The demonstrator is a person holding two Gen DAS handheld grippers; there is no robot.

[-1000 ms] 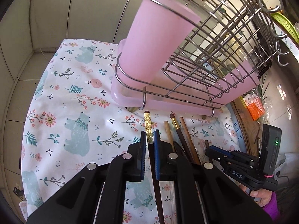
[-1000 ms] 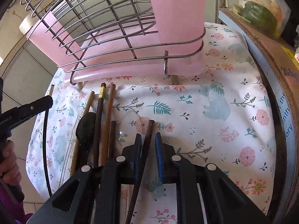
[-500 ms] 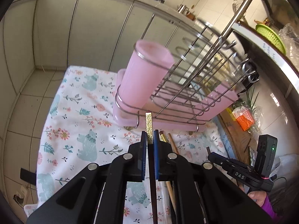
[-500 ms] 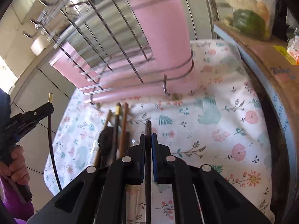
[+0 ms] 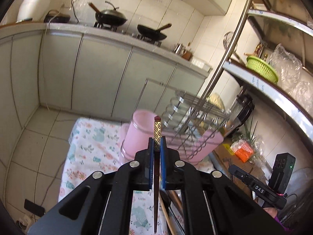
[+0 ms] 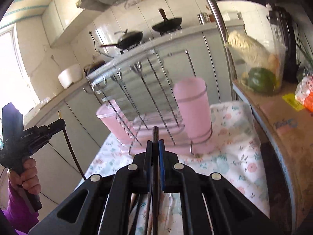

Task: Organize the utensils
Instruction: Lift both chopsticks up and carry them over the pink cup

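My left gripper (image 5: pixel 156 143) is shut on a dark chopstick with a gold-patterned end (image 5: pixel 157 130), lifted off the floral cloth (image 5: pixel 93 143). Its tip points at the pink cup (image 5: pixel 139 133) in the corner of the wire dish rack (image 5: pixel 187 117). My right gripper (image 6: pixel 155 143) is shut on a plain dark brown chopstick (image 6: pixel 155 134), also in the air, left of the pink cup (image 6: pixel 192 107). The right wrist view shows the left gripper (image 6: pixel 62 122) at far left with its chopstick (image 6: pixel 70 146) hanging down. Several more utensils (image 6: pixel 137 205) lie on the cloth below.
The rack (image 6: pixel 137 90) stands on a pink tray (image 6: pixel 109 117) at the back of the cloth. A cardboard box (image 6: pixel 283 129) and a bag of vegetables (image 6: pixel 258 66) border the right side. A shelf with a green basket (image 5: pixel 262 68) overhangs on the right. Kitchen cabinets (image 5: pixel 97 74) stand behind.
Both grippers have risen from the cloth and tilted up, each carrying a chopstick. The right gripper's jaws, a little apart around its chopstick a second ago, have closed on it.
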